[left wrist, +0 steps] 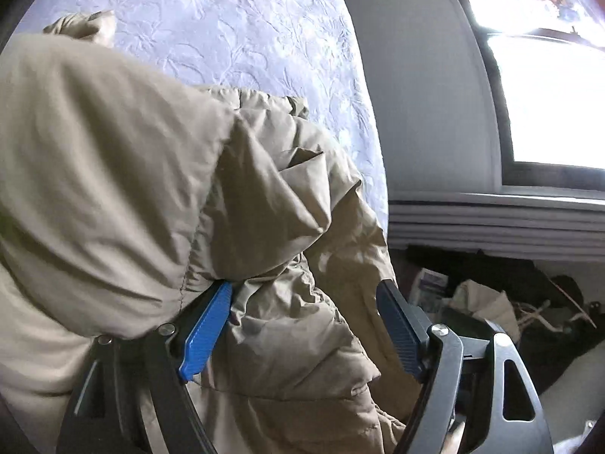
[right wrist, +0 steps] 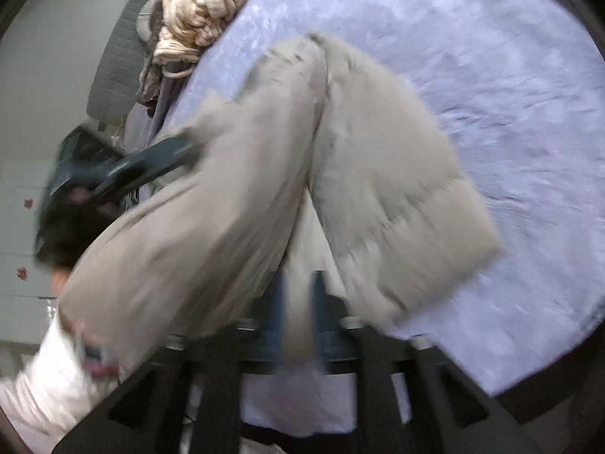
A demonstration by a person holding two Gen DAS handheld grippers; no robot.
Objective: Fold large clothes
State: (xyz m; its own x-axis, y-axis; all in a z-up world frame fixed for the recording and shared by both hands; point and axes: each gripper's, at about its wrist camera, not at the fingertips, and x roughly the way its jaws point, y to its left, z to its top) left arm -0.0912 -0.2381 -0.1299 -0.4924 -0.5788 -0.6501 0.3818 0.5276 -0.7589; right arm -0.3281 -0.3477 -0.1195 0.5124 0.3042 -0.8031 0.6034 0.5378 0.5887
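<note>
One tan puffer jacket (left wrist: 159, 174) lies on the bed (left wrist: 242, 26), which wears a pale lilac cover with an embossed leaf pattern, and two hand-held grippers work at it. The jacket sits near the bed's edge on the window (left wrist: 548, 87) side. In the right wrist view its long body runs from lower left up toward the middle of the bed, with one quilted part (right wrist: 397, 196) folded down over it toward the lower right. The left hand-held gripper (left wrist: 306, 295) has its blue pads spread wide; jacket fabric bulges between them and leans against the left pad, but nothing is pinched. The right hand-held gripper (right wrist: 298, 302) is blurred; its pads stand partly apart with pale fabric showing in the gap, and I cannot tell whether they press on it. One heap of cream knitwear (right wrist: 196, 11) sits at the far end of the bed.
</note>
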